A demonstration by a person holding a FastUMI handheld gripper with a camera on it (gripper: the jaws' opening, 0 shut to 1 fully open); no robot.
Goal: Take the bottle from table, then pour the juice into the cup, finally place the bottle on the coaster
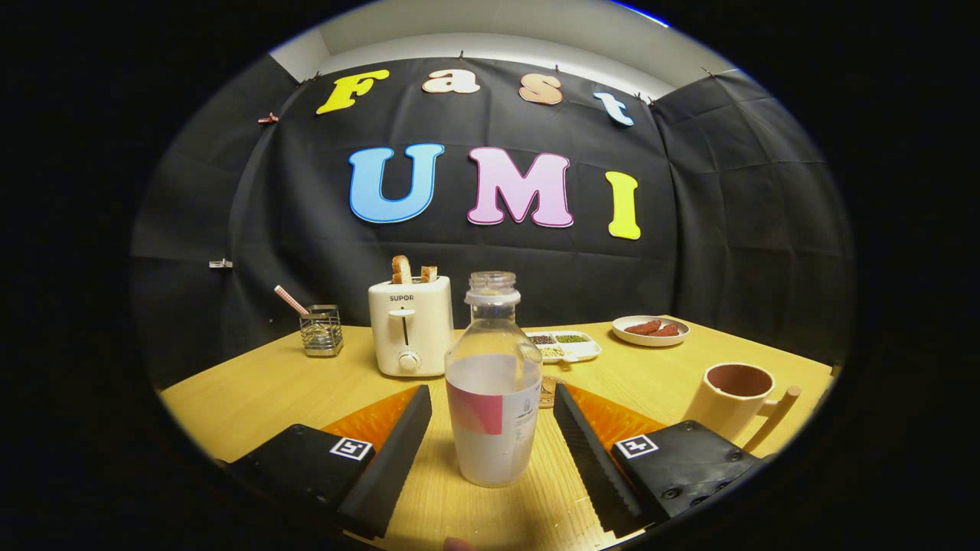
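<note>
Gripper view: tool [494, 444] spread wide, fingers flanking but not touching clear plastic bottle of pale juice [494, 383] upright on wooden surface [253, 390]. Nothing done yet; grasp, pour into cream mug [727, 398], coaster placement remain.

low fisheye riding the tongs [490, 417], facing the booth wall, close above the table [253, 390]
</note>
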